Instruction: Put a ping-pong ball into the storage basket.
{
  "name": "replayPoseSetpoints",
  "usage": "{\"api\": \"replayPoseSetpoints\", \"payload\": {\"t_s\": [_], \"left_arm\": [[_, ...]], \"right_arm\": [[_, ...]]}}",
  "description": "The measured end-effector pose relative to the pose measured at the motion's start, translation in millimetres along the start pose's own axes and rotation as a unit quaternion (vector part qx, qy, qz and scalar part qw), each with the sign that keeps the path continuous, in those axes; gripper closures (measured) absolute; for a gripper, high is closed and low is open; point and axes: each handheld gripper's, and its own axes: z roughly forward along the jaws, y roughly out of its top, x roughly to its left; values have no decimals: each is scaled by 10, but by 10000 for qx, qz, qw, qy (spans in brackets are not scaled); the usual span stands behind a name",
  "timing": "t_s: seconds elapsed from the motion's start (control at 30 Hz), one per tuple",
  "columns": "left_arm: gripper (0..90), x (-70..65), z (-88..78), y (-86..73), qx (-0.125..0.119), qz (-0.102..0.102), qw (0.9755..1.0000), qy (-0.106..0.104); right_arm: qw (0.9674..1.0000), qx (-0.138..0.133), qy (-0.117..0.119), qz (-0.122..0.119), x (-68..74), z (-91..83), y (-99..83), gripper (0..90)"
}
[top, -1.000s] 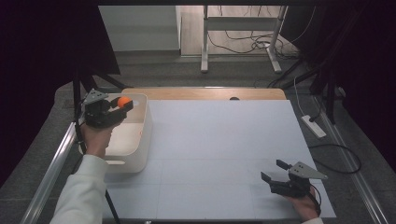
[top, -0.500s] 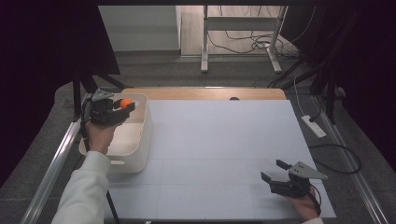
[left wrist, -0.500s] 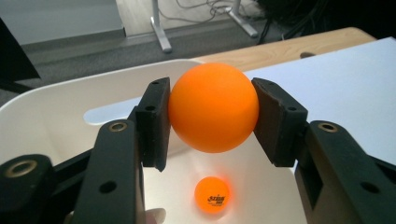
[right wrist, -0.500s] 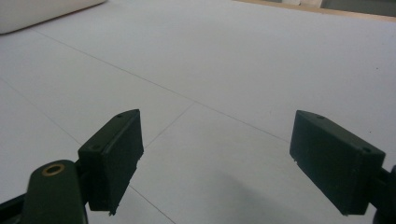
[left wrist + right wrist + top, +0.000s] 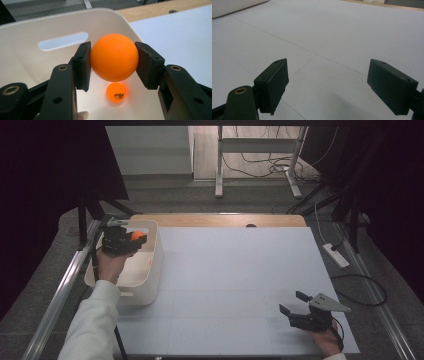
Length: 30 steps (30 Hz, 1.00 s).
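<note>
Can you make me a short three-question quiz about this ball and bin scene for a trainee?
1. True or false: the left gripper is shut on an orange ball.
2. What lies on the floor of the white bin?
A. a second orange ball
B. a spoon
C. a cloth
3. How do the jaws of the right gripper stand, and over what?

Key
1. True: both pads press its sides.
2. A, the second orange ball, printed with a logo.
3. Open, with nothing between them, over the white table.

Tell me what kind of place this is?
Likely a lab data-collection bench: a white-topped table hemmed by black curtains, cables across the floor, handheld left gripper over a white bin.
</note>
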Motion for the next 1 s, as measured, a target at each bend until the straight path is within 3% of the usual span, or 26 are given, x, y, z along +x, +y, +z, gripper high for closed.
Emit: {"api": "replayPoseSetpoints", "payload": {"t_s": [0.13,0.83,0.9,1.0], "left_arm": [[501,20,37,-22,149,-41,9999,-56],[499,-17,-43,-11,-138,-10,9999,22],[476,-22,-51,-7,-212,-8,9998,21],[314,-45,-64,7,-282,2,9996,98]], "right_arm": [[10000,3,1,-2,1,1,0,173],[10000,-11,4,-3,0,4,2,172],[10000,-14,5,-3,0,3,2,172],[10000,-13,8,-6,-1,4,2,172]]}}
